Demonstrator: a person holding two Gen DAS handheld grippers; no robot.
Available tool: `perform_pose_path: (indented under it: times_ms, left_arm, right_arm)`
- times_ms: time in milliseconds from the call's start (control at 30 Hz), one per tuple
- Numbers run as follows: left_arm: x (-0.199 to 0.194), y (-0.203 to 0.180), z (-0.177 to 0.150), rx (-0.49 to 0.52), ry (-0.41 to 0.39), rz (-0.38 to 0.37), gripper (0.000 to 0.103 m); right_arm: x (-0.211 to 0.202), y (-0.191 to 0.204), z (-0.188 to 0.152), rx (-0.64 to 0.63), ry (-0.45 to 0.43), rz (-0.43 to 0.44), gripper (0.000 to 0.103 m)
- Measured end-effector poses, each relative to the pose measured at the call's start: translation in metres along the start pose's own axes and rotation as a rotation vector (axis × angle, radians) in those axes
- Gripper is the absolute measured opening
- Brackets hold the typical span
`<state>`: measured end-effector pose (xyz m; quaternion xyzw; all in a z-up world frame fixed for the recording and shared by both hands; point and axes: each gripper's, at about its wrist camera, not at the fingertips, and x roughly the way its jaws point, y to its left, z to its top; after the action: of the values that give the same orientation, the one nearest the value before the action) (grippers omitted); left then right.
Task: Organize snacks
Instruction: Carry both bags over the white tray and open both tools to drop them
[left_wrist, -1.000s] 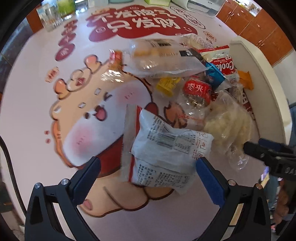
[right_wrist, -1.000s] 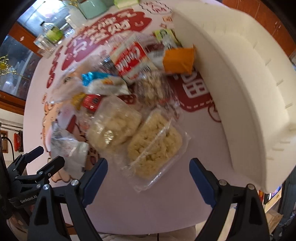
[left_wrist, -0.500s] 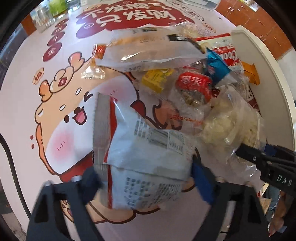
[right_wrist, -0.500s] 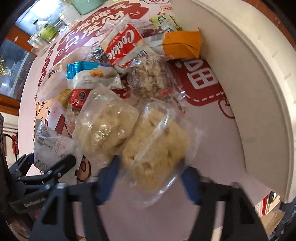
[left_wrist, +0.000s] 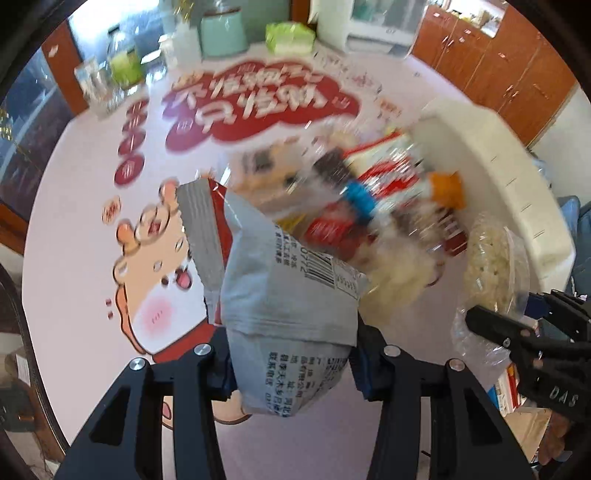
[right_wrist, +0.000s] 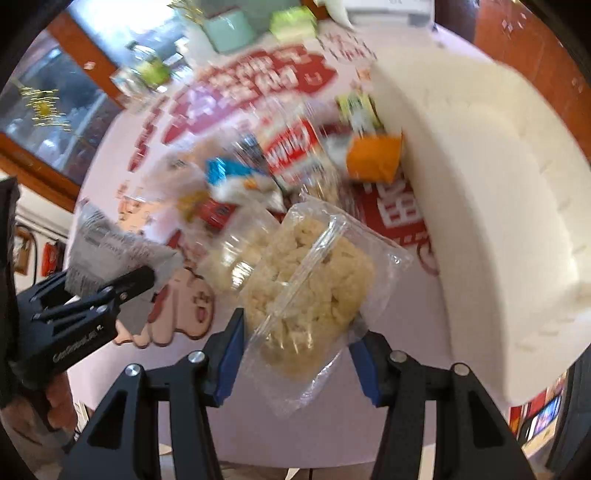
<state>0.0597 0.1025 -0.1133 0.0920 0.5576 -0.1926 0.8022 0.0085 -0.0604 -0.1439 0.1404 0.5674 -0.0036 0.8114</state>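
Both claws loaded — two snack packs lifted off the counter.

Left claw (left_wrist: 291, 363) has just closed on the grey foil bag (left_wrist: 284, 295), low centre of frame; right claw (right_wrist: 295, 365) clenched on the clear puffed-snack pack (right_wrist: 314, 291). Both light, crinkly, crushable — grip the body gently. Pink printed counter (left_wrist: 74, 221); white tray (right_wrist: 498, 206) at right; wooden cabinets behind.

Matt grey crinkled foil snack bag (left_wrist: 280, 295); glossy clear plastic bag of pale puffed snack (right_wrist: 314, 291); smooth printed pink counter (left_wrist: 74, 236); matt white foam tray (right_wrist: 491, 206), lightly dimpled.
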Motion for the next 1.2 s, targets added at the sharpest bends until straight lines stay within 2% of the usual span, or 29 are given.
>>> perform_pose_path:
  times_ms: [100, 267, 500, 800, 1067, 1133, 1167, 1200]
  left_arm:
    - [-0.021, -0.015, 0.01, 0.024, -0.045, -0.012, 0.046]
    - [-0.031, -0.049, 0.045, 0.073, -0.108, -0.04, 0.046]
    - [-0.041, -0.118, 0.076, 0.143, -0.175, -0.075, 0.046]
    - [-0.021, -0.205, 0.111, 0.184, -0.198, -0.102, 0.046]
    - [0.015, -0.243, 0.129, 0.177, -0.157, -0.08, 0.047]
    - [0.021, -0.247, 0.129, 0.183, -0.147, -0.071, 0.049]
    - [0.024, -0.249, 0.129, 0.183, -0.143, -0.062, 0.052]
    - [0.026, -0.25, 0.129, 0.18, -0.139, -0.05, 0.06]
  right_arm:
    - [-0.023, -0.001, 0.004, -0.032, -0.058, 0.024, 0.053]
    - [-0.06, -0.017, 0.012, -0.033, -0.144, 0.037, 0.054]
    - [-0.098, -0.062, 0.017, 0.008, -0.216, -0.003, 0.054]
    - [-0.11, -0.133, 0.023, 0.058, -0.219, -0.121, 0.054]
    - [-0.107, -0.177, 0.033, 0.055, -0.204, -0.186, 0.054]
    - [-0.105, -0.183, 0.034, 0.051, -0.195, -0.192, 0.054]
    - [-0.104, -0.186, 0.034, 0.05, -0.19, -0.19, 0.055]
    - [-0.102, -0.188, 0.034, 0.05, -0.182, -0.186, 0.055]
